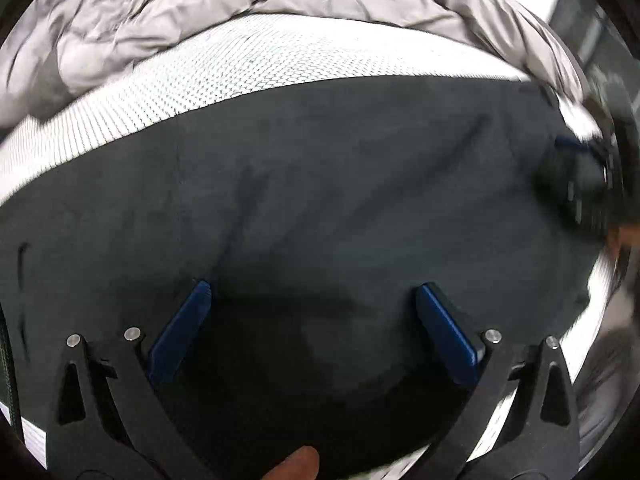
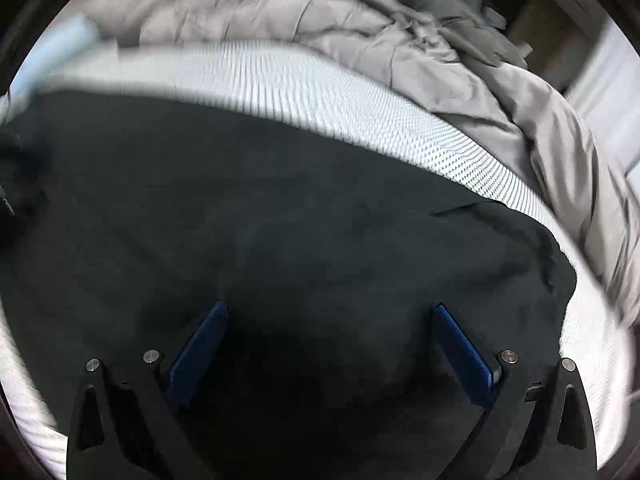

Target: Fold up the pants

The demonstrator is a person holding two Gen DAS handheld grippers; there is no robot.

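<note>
Left gripper (image 1: 312, 292) jaws spread wide, holding nothing, low centre of frame over the dark pants (image 1: 320, 184). Right gripper (image 2: 330, 312) likewise apart and empty. Pants lie spread across the white mesh mattress (image 2: 320, 92), filling mid-frame; grey duvet (image 1: 200, 12) bunched along the top. Looks like between folds; next move needs an edge found and pinched.

Both grippers have black linkage arms with silver pins and blue-padded fingers (image 1: 182, 330).
</note>
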